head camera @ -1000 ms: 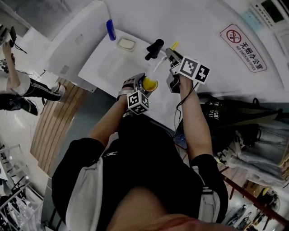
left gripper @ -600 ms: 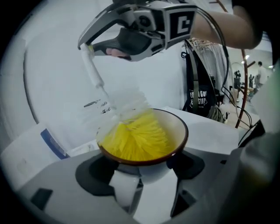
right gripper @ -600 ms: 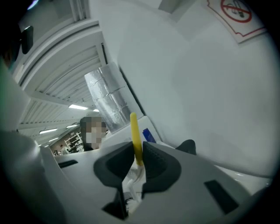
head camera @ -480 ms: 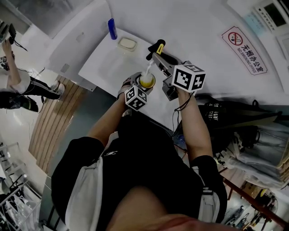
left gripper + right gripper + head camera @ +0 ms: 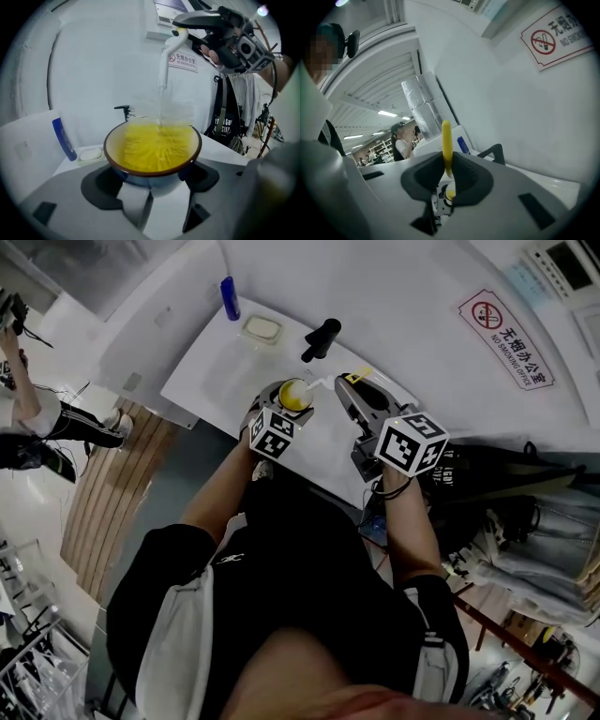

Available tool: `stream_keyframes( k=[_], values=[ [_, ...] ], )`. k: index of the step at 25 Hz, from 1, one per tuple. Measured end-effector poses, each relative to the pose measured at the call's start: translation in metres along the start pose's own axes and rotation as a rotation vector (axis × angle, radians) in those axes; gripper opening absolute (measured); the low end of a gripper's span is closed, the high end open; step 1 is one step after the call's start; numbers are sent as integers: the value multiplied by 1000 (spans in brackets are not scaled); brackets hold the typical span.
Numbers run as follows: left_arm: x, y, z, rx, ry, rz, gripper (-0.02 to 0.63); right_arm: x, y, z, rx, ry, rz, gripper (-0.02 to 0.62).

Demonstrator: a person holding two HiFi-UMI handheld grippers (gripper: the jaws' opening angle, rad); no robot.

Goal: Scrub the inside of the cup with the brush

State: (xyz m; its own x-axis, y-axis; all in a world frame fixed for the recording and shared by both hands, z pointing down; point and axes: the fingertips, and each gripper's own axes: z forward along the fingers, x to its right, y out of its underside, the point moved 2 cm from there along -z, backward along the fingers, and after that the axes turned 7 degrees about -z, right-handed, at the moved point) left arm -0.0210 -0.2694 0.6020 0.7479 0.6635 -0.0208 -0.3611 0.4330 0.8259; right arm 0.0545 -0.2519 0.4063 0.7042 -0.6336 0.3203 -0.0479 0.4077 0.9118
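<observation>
A cup (image 5: 293,395) with a yellow inside, brown rim and blue outside is held over the white table (image 5: 211,371); my left gripper (image 5: 285,411) is shut on it. In the left gripper view the cup (image 5: 152,147) sits between the jaws of that gripper (image 5: 152,180), and the brush bristles (image 5: 161,133) are down inside it. The brush's white stem (image 5: 164,65) rises to my right gripper (image 5: 225,33). That right gripper (image 5: 354,385) is shut on the brush's yellow handle (image 5: 446,143), right of the cup.
On the table's far side stand a blue bottle (image 5: 230,299), a soap dish (image 5: 262,329) and a black object (image 5: 320,339). A no-smoking sign (image 5: 506,340) hangs on the wall at right. Another person (image 5: 33,423) stands on the floor at left.
The left gripper has carried the cup farther from me. The right gripper has swung down and to the right, so the brush now slants into the cup from the right.
</observation>
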Motion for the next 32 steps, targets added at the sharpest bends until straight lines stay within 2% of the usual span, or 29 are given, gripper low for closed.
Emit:
stream_keyframes(
  k=[4, 9, 14, 17, 20, 24, 29, 32],
  values=[
    [1, -4, -2, 19, 1, 21, 385, 21, 6, -13, -50, 73, 16, 54],
    [15, 0, -4, 6, 19, 142, 385, 59, 15, -17, -110, 202, 81, 55],
    [38, 6, -3, -17, 46, 288, 385, 89, 12, 2, -70, 263, 80, 56],
    [57, 9, -3, -23, 97, 343, 385, 91, 5, 22, -29, 271, 48, 55],
    [75, 12, -2, -28, 155, 372, 386, 78, 0, 44, -22, 248, -14, 55],
    [81, 17, -1, -41, 177, 372, 385, 45, 1, 70, -44, 148, -84, 52],
    [69, 21, -1, -53, 171, 285, 386, 16, 2, 79, -45, 15, -83, 54],
    [58, 23, 1, -55, 160, 196, 386, -8, -1, 73, -40, -60, -150, 55]
  ],
)
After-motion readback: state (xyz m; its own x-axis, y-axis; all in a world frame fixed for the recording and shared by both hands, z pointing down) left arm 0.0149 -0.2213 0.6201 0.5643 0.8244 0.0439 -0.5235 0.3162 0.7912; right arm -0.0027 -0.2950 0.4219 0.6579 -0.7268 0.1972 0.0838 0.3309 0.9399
